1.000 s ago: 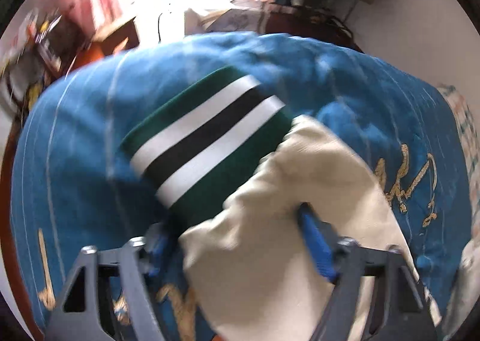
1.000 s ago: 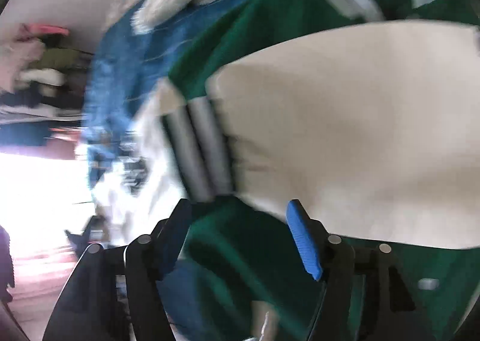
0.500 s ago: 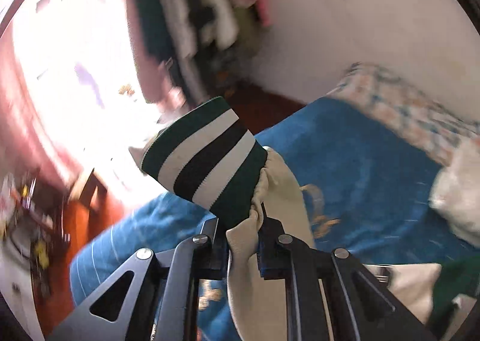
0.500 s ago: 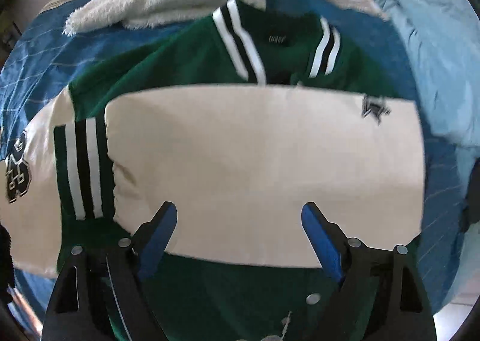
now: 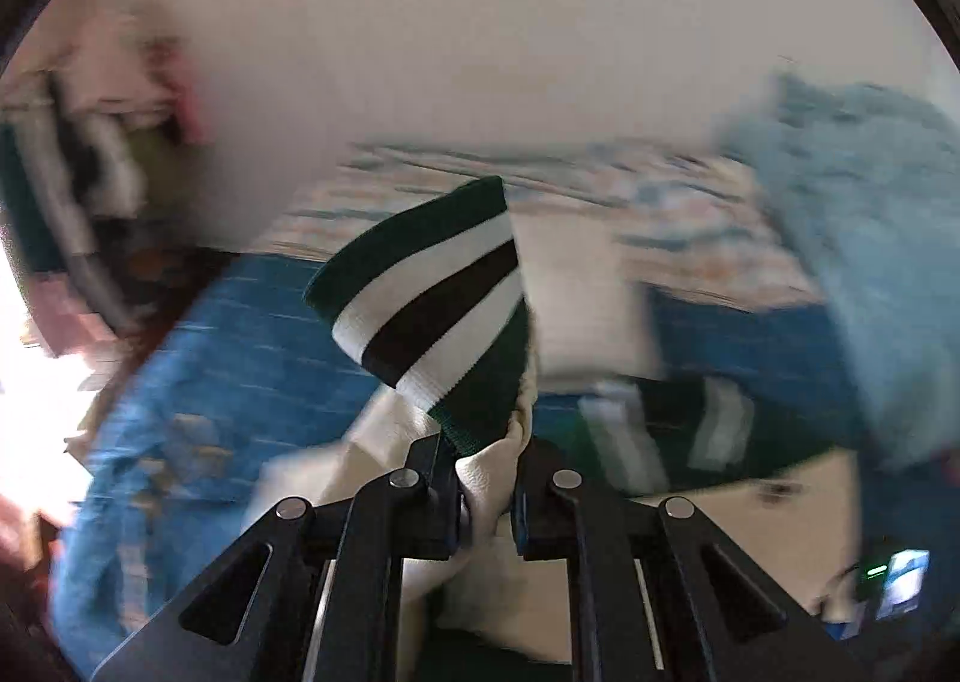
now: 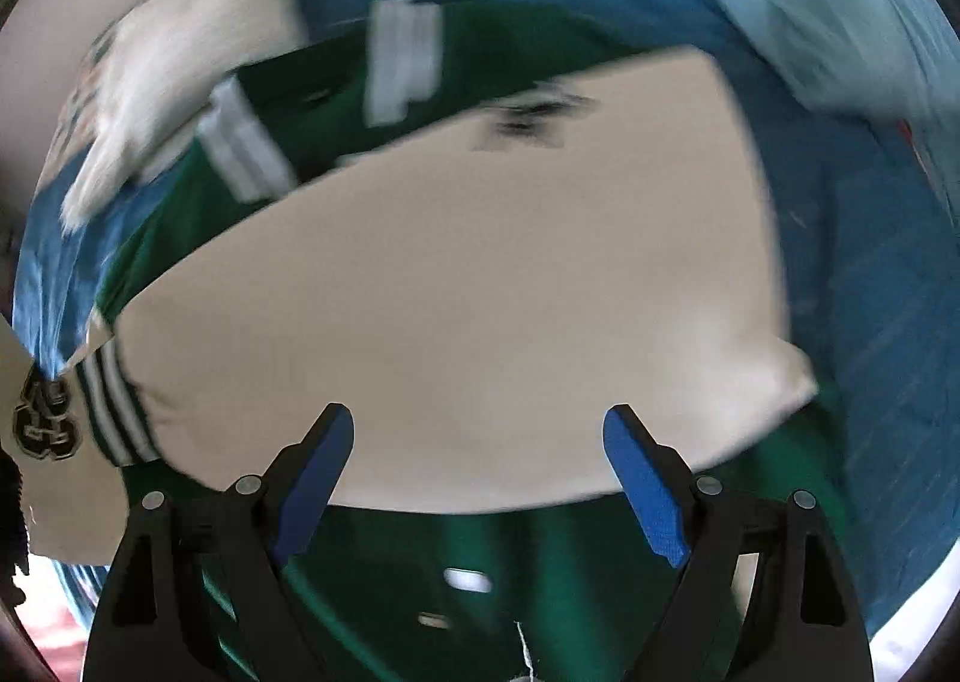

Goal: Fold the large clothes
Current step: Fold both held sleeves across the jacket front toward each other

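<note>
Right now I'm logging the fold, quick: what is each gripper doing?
Left gripper: shut on the cream sleeve just below its striped cuff.
Right gripper: open, holding nothing, above the jacket.

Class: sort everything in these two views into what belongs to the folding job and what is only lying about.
Job:
varsity jacket
striped cuff, pinched with its cream sleeve in the left hand-held gripper
right hand-held gripper, open above the jacket

Lying about:
blue bedspread
light blue blanket
white fluffy cloth

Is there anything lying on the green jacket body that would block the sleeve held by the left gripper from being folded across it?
Only the other cream sleeve, already folded flat across the jacket; nothing else is visible there.
</note>
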Tool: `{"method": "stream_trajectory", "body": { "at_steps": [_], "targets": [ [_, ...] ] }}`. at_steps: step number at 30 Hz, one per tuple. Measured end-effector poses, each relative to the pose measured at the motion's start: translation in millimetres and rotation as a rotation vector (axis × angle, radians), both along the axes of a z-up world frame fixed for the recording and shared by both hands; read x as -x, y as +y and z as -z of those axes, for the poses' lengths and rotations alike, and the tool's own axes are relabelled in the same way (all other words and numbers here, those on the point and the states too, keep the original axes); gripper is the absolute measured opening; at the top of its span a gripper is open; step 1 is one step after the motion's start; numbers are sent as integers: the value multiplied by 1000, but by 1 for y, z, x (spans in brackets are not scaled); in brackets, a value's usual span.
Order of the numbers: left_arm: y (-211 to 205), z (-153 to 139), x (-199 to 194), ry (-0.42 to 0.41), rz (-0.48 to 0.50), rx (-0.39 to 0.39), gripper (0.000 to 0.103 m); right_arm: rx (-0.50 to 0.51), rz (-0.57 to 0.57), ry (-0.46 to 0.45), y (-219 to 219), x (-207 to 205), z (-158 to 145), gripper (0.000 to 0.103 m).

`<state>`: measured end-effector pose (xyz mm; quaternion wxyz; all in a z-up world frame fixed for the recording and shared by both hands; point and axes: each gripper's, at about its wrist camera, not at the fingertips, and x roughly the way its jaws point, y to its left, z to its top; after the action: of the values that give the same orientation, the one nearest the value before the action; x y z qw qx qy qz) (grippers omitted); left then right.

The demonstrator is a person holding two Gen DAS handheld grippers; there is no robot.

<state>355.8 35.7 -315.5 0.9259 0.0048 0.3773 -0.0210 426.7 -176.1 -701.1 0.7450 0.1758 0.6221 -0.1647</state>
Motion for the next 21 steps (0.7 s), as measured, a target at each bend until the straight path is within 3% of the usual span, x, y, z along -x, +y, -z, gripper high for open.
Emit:
{"method": "stream_trajectory", "body": {
  "at_steps": [3,6,8,12,14,15,16,17,21],
  "targets": [
    [-98,21,-5,60,153,60,9,-16,85,24,-60,30,2,87],
    [-173,52,-11,161,252,72,9,-16,157,46,-115,58,7,87],
    [-206,86,-11,253,294,76,10,-99,244,45,-161,83,16,87],
    [-236,139,0,375,307,11,15,-164,285,37,-192,102,20,87],
    [-241,146,5,400,305,12,27,-194,286,16,-205,111,18,87],
    [-235,144,7,412,308,52,55,-203,283,16,-211,115,16,87],
    [-237,140,7,415,303,66,93,-217,285,12,-215,118,14,87],
    [-232,134,8,409,298,80,100,-235,288,4,-219,121,12,87],
    [-193,104,22,371,246,82,99,-324,307,-23,-226,122,0,87]
  ]
}}
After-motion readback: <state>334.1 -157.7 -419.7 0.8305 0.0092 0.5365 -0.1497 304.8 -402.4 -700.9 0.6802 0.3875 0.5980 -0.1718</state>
